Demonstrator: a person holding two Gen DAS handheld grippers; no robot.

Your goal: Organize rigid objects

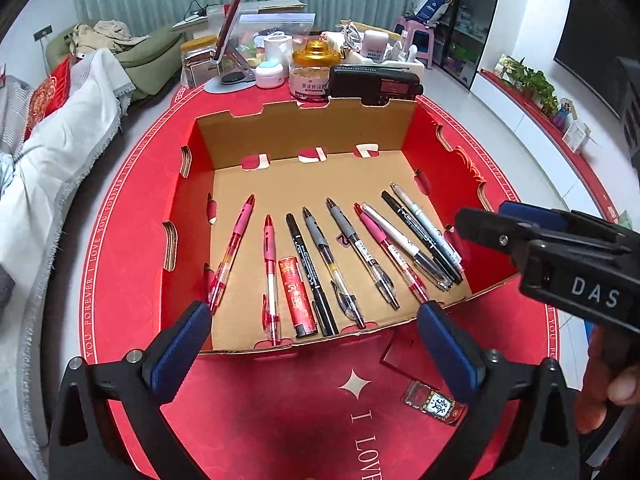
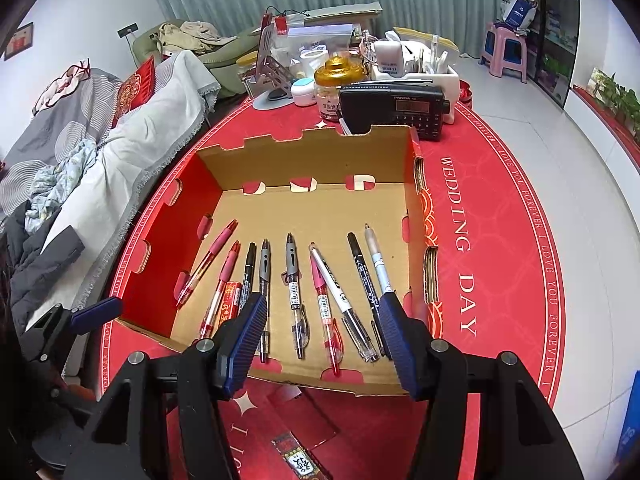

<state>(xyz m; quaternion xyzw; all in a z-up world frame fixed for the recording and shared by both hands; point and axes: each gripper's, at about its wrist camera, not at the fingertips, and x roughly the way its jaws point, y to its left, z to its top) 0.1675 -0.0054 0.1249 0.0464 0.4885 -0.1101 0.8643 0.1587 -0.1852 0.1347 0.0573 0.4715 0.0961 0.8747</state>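
Row of plastic pens (image 2: 296,296) lying side by side inside open red-sided cardboard box (image 1: 308,136). Left gripper (image 1: 316,344) at 6 o'clock, right gripper (image 2: 320,340) likewise; jaws apart, empty.

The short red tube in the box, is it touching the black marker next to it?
Touching. In the left wrist view the red tube lies flush against the black marker, with no cardboard showing between them along the tube's lower half.
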